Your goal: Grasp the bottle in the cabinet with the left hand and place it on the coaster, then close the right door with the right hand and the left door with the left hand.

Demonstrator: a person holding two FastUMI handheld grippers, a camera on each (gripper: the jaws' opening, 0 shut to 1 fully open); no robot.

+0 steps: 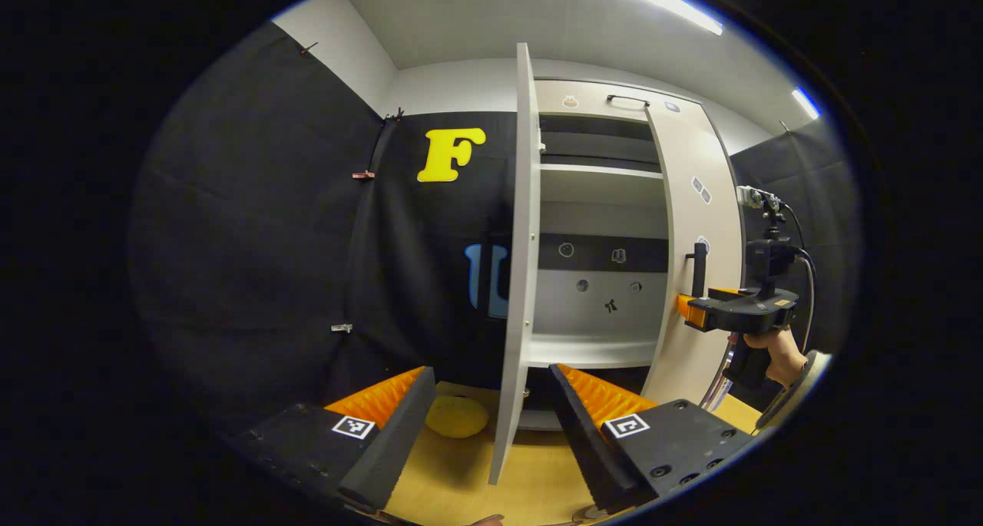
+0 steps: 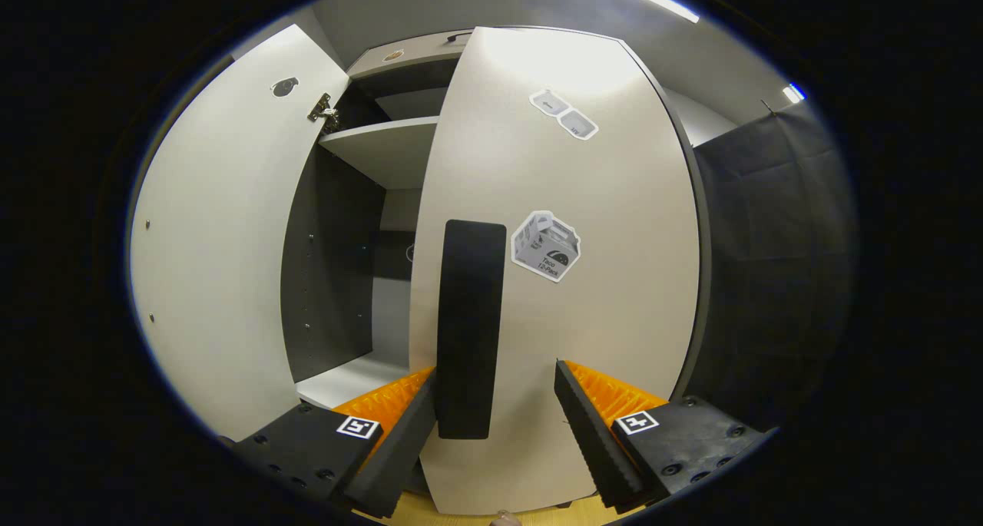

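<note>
wooden tabletop [image 1: 537,472], white cabinet [image 1: 599,203], both doors ajar, black cloth wall [image 1: 253,242]

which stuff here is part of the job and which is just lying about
Part of the job:
- right door, with its handle between the open right tool fingers
- left door, edge-on between the open left tool fingers
- cabinet

Just lying about:
- yellow round thing on the wooden table
- stickers on the door

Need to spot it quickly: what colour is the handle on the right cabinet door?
Black; the handle shows best in the right gripper view.
</note>
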